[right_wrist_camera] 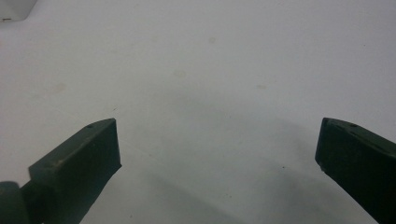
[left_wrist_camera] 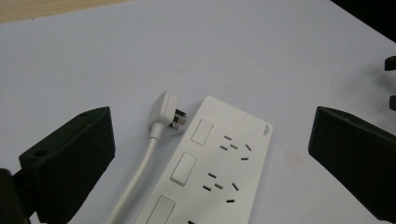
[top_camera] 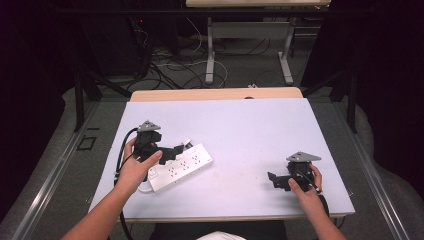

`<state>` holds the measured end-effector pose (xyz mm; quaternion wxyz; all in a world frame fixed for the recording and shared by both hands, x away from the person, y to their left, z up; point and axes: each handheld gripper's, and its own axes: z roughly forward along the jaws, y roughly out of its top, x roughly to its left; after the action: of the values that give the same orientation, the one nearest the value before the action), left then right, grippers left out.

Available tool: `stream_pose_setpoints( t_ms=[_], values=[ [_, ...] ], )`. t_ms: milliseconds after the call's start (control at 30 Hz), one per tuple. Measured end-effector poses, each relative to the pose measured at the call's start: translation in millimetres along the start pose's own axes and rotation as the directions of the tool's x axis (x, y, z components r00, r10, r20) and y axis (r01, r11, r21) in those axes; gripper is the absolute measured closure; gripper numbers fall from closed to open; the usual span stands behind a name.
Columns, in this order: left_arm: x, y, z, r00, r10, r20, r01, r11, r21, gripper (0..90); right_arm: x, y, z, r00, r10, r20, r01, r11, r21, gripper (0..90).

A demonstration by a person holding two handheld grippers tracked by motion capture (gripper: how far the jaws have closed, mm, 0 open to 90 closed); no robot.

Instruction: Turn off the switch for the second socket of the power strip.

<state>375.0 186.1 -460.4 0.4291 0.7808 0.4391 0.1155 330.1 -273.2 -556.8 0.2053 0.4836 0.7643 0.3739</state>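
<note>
While you are hovering your left gripper over the white power strip at the table's left, your right gripper is resting well apart — released. Looking along the left jaws, they are standing wide with nothing gripped, the strip and its plug lying between them; along the right jaws — gaping over bare tabletop.

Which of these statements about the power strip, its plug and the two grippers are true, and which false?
1. The left gripper has its jaws open above the power strip. True.
2. The plug is pushed into a socket. False: it lies on the white table beside the strip's end.
3. The right gripper holds the cable. False: it is open over bare table.
4. The strip lies flat, sockets up. True.
</note>
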Motion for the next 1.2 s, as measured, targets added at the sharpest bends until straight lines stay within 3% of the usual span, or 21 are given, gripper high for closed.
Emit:
stream_pose_setpoints(
  t_ms=[700,1200],
  values=[
    [19.9,-22.5,-34.5,0.9979,-0.050,-0.041,0.046,0.9950,-0.089,0.6,0.4,-0.2,0.0,1.0000,0.002,0.000,-0.002,1.000,0.000,0.0],
    [36.5,-44.2,-53.7,0.9902,-0.117,-0.076,0.107,0.9852,-0.134,0.6,0.4,-0.4,0.0,1.0000,0.008,0.001,-0.008,1.000,0.000,0.0]
  ],
)
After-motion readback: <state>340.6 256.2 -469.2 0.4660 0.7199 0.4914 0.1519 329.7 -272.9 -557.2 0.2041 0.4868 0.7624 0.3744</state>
